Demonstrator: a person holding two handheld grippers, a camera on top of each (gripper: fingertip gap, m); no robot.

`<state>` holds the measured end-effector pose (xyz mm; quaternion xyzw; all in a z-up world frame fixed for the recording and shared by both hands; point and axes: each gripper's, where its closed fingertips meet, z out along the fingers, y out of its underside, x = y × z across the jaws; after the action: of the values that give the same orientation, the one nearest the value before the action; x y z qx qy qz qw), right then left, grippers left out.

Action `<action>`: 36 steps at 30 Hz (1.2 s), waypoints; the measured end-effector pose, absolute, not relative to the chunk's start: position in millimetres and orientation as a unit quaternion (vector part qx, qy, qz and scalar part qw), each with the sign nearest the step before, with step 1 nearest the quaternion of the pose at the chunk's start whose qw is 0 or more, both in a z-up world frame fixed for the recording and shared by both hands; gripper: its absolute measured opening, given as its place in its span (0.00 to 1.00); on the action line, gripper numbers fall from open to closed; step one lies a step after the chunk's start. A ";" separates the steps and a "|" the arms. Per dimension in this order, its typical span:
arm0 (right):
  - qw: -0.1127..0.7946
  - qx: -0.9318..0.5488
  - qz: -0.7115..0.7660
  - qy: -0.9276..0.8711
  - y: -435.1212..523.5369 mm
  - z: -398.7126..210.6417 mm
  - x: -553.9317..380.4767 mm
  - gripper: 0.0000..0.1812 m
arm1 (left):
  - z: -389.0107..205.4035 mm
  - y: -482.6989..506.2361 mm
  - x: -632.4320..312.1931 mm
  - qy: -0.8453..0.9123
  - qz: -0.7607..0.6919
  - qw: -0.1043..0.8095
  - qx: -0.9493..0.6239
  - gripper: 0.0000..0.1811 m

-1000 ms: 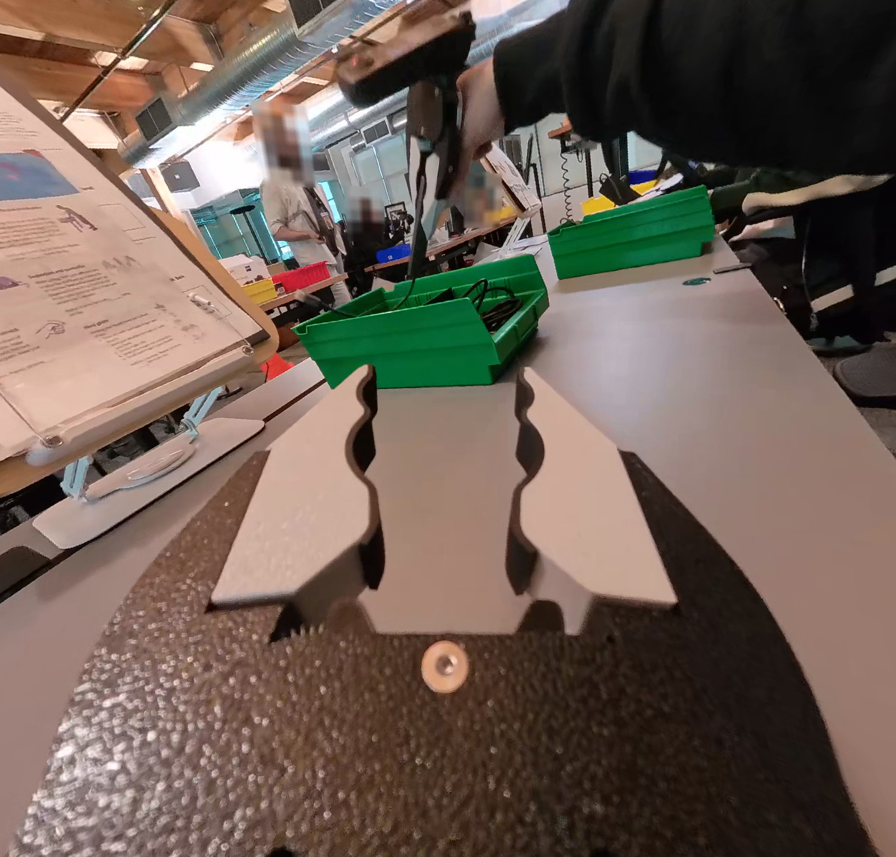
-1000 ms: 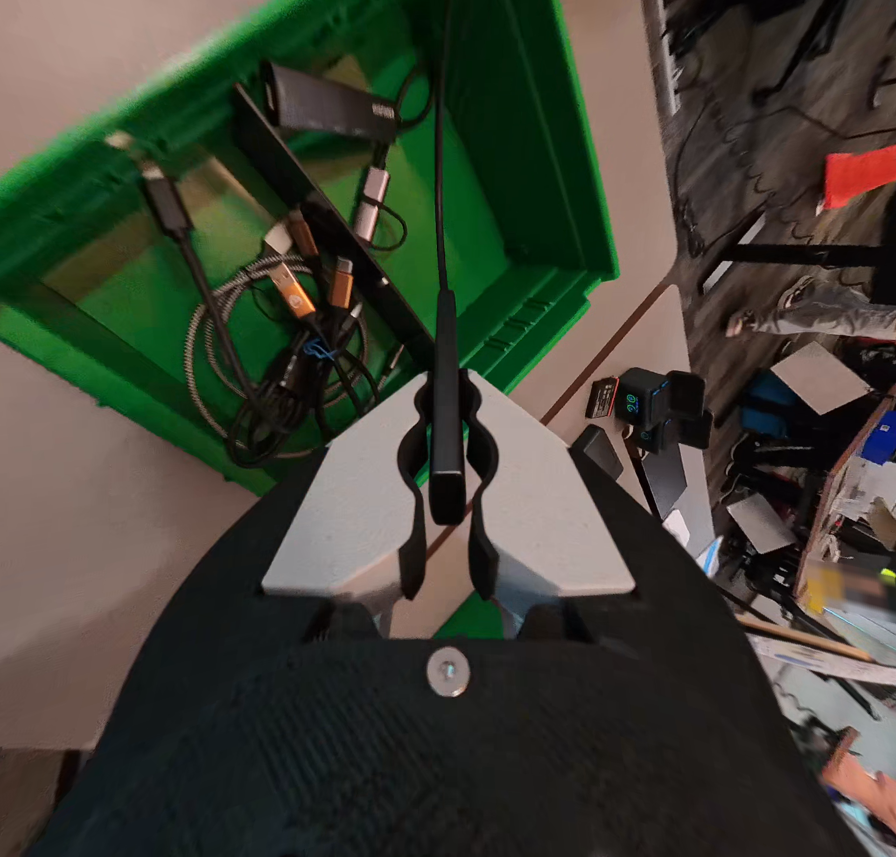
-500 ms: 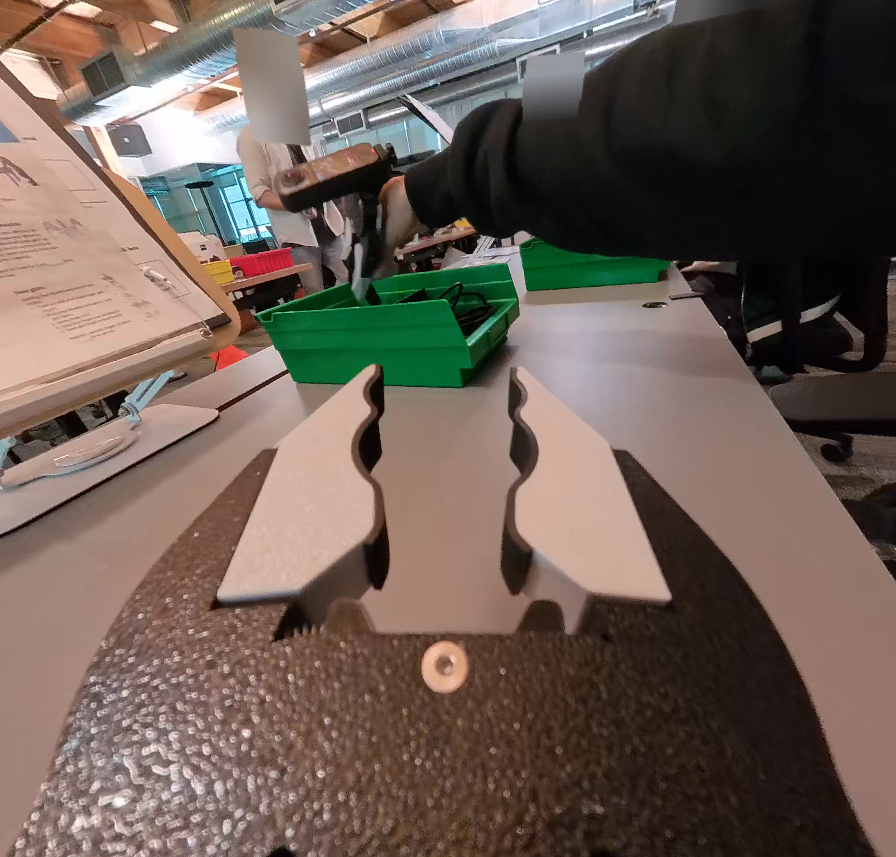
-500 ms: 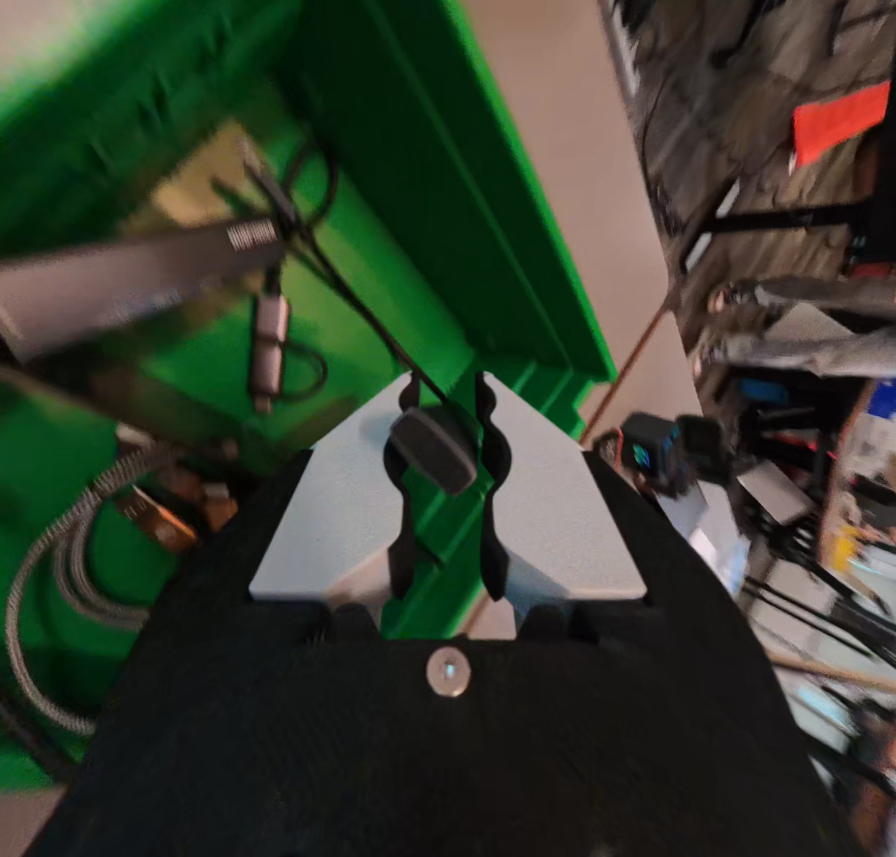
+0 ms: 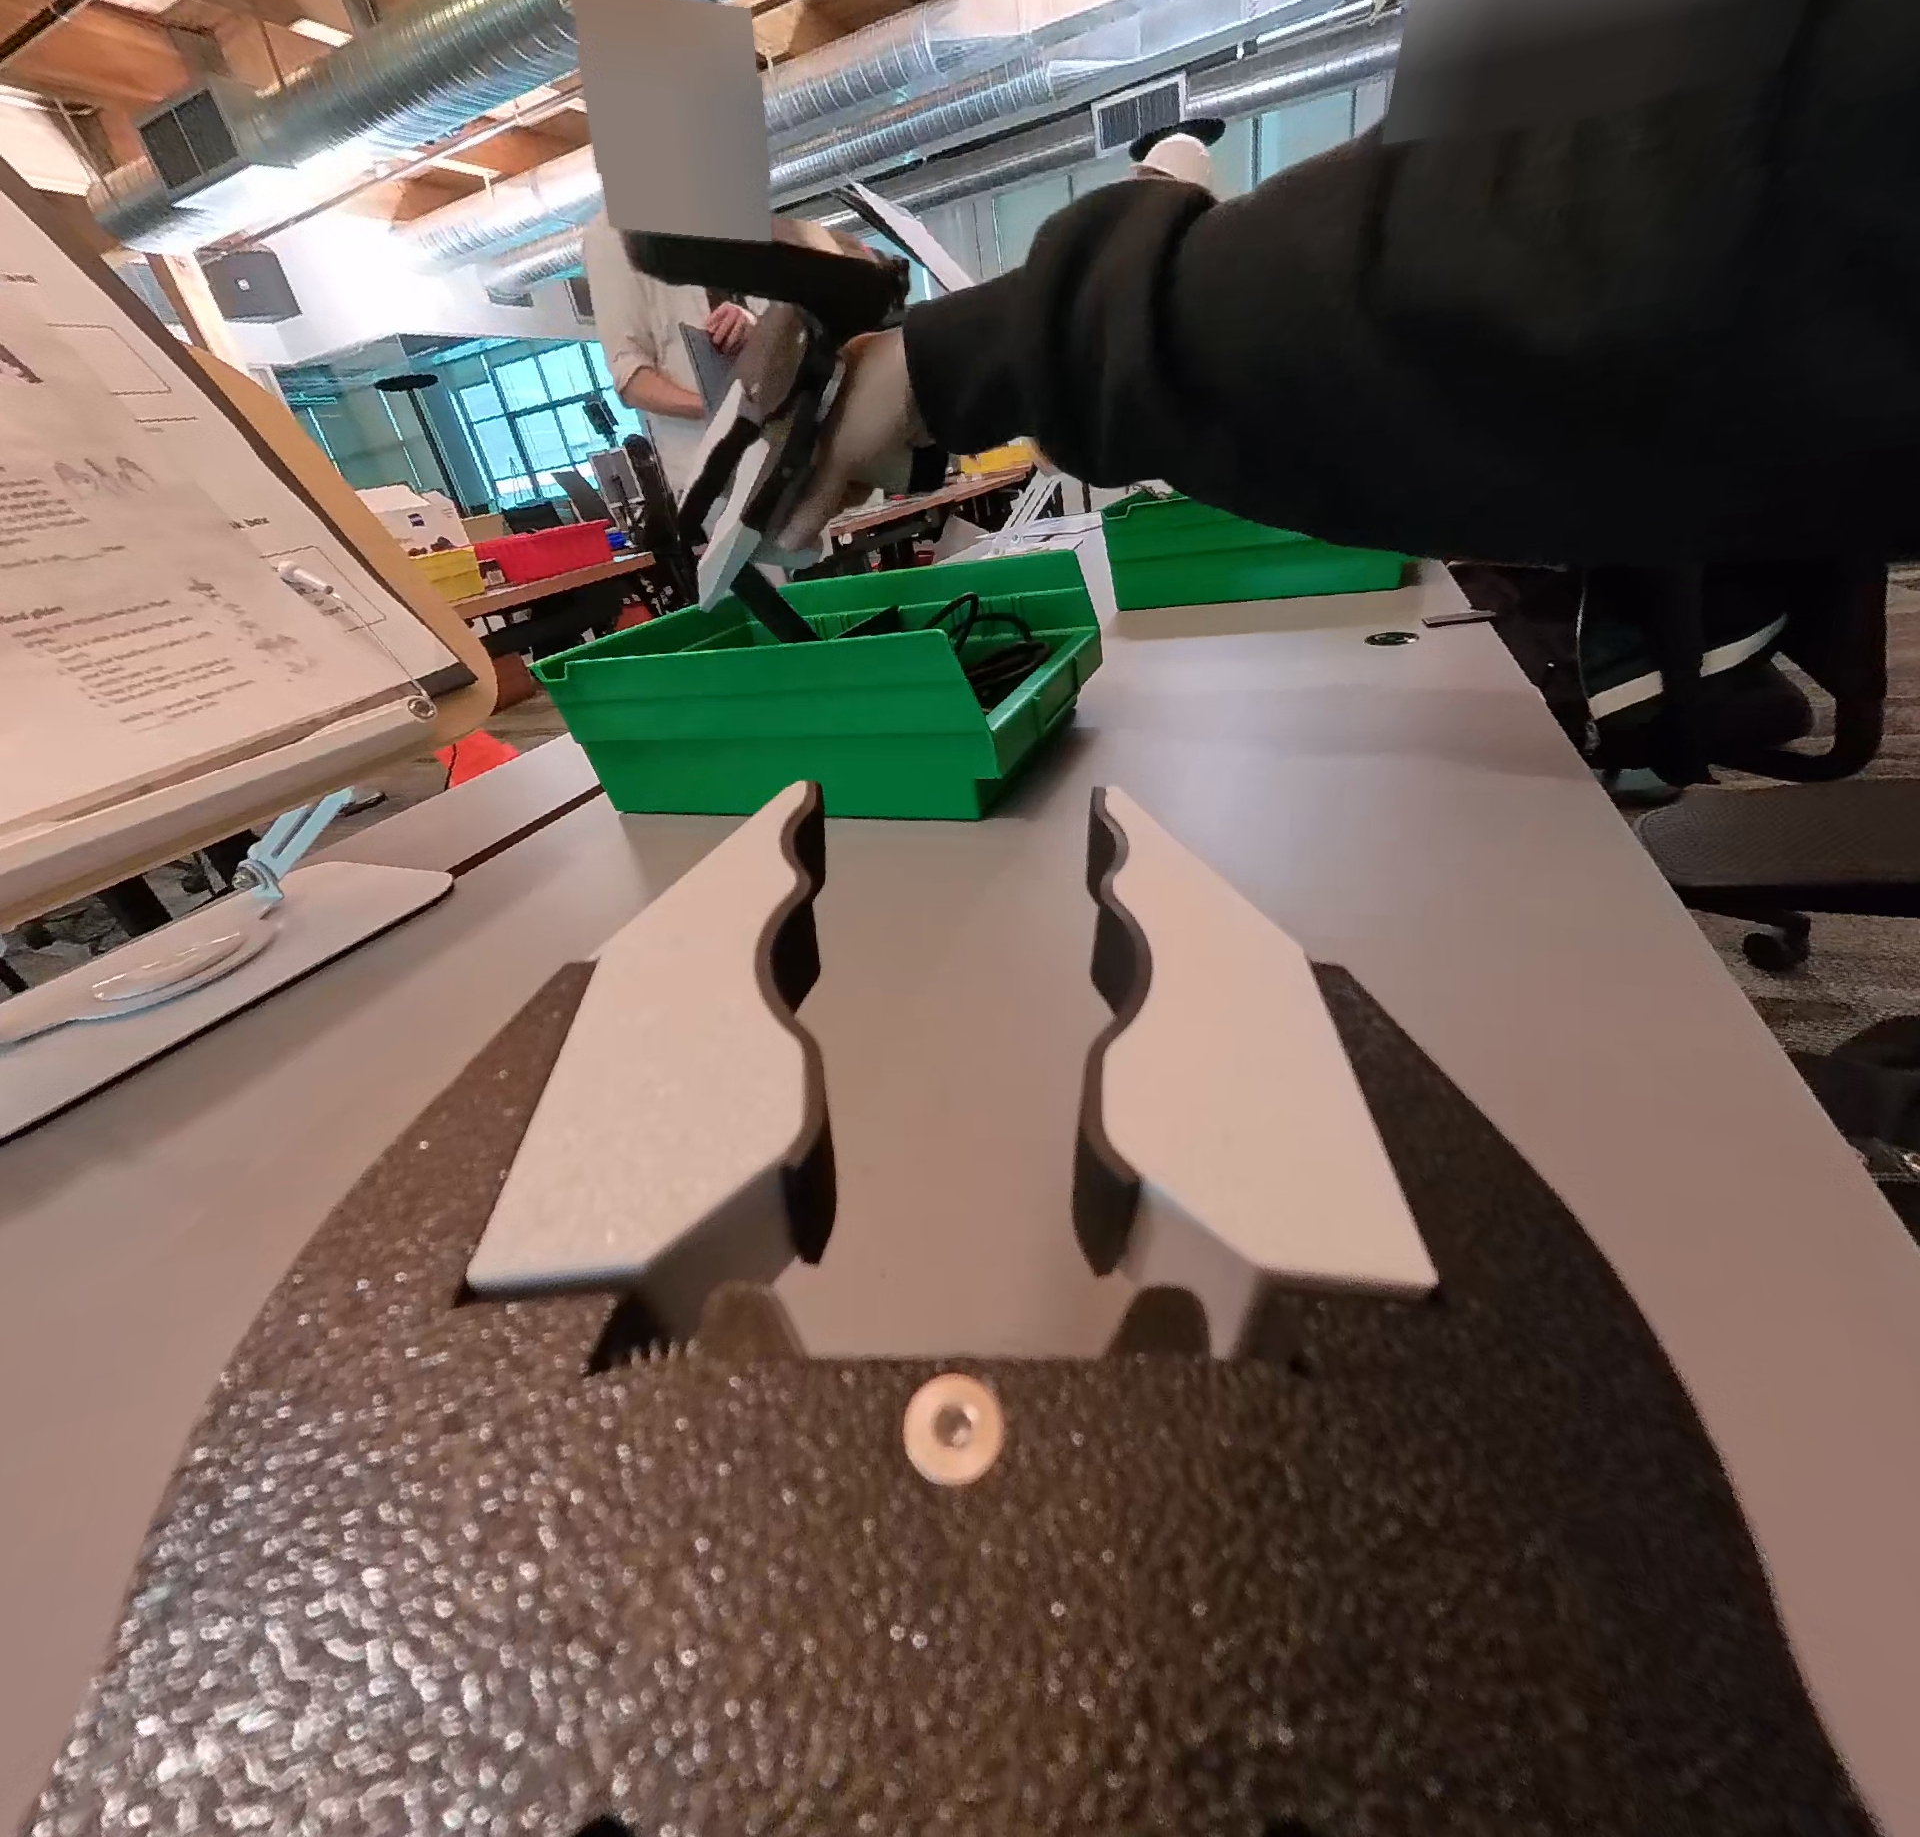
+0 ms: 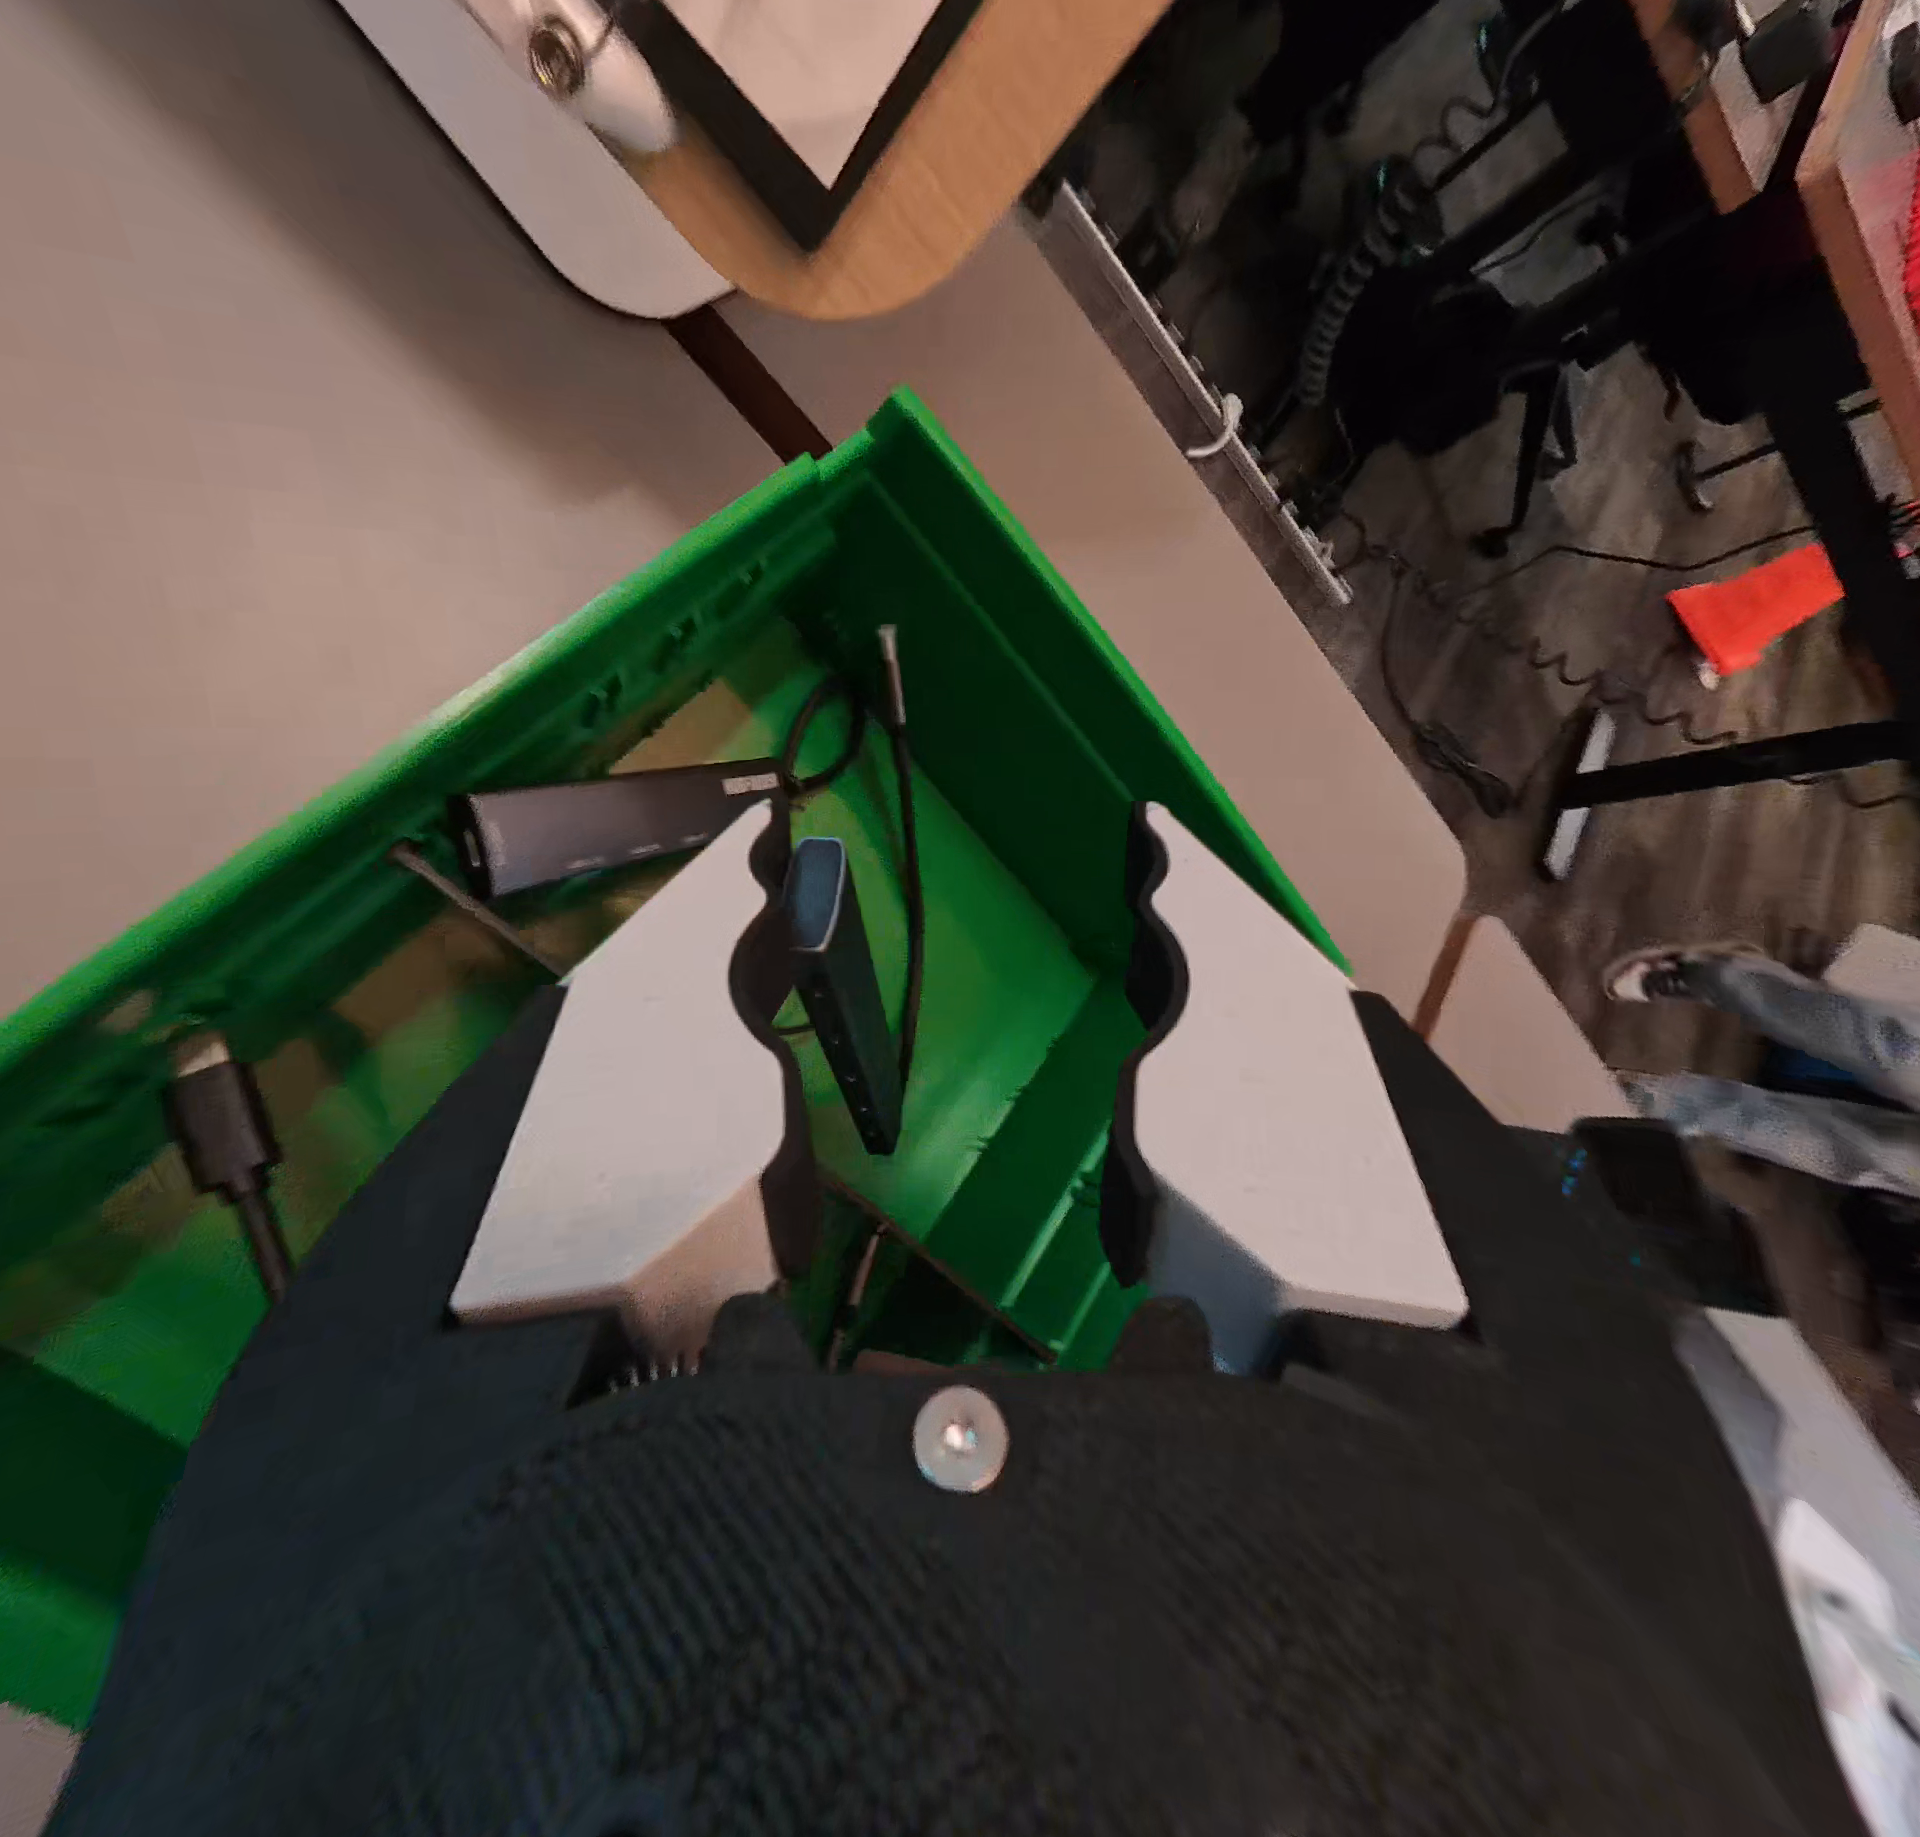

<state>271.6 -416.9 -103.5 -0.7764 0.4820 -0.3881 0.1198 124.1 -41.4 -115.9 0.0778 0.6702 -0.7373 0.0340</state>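
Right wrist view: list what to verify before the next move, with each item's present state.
1. Right gripper open: ok, its jaws stand wide apart.
2. Dark hub free of the fingers: cannot tell; it shows right against the left-hand finger.
3. Dark hub within the green bin walls: ok.
4. Cable clear of the gap between the fingers: not ok; in this view it runs through the gap.
5. Left gripper open and empty above the table: ok.
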 end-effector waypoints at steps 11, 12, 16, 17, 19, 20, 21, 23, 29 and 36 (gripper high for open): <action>0.180 -0.766 -0.423 0.450 -382.1 -102.9 224.5 0.34 | -117.3 -42.5 121.0 0.672 -0.734 0.049 0.089 0.26; 0.177 -0.755 -0.437 0.455 -381.0 -98.7 218.6 0.34 | -117.7 -43.0 120.6 0.673 -0.732 0.052 0.091 0.26; 0.221 -0.680 -0.502 0.486 -354.9 -72.9 176.2 0.37 | -125.8 -51.9 121.6 0.702 -0.704 0.078 0.077 0.26; 0.261 -0.667 -0.505 0.481 -337.0 -69.3 163.5 0.40 | -128.6 -56.7 123.7 0.714 -0.691 0.090 0.064 0.27; 0.313 -0.642 -0.520 0.468 -313.4 -64.6 139.4 0.41 | -133.4 -70.5 130.2 0.738 -0.665 0.112 0.021 0.29; 0.319 -0.630 -0.531 0.469 -311.0 -64.5 129.2 0.43 | -134.6 -80.7 132.2 0.746 -0.656 0.114 -0.003 0.30; 0.318 -0.622 -0.532 0.478 -312.3 -67.5 119.6 0.48 | -137.7 -93.3 132.4 0.759 -0.641 0.109 -0.021 0.31; 0.323 -0.598 -0.527 0.509 -322.2 -69.9 105.9 0.53 | -146.3 -122.6 130.0 0.793 -0.600 0.095 -0.040 0.40; 0.372 -0.505 -0.554 0.547 -349.2 -39.6 78.0 0.62 | -127.3 -218.7 139.3 0.808 -0.572 0.102 -0.094 0.54; 0.391 -0.489 -0.565 0.538 -349.2 -23.2 65.0 0.59 | -174.0 -297.9 158.0 0.859 -0.476 0.098 -0.157 0.50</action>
<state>65.0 -349.2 -23.2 -0.4887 0.5383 -0.5647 0.3905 158.0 -297.9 -174.0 -0.1570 0.8595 -0.4765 0.0982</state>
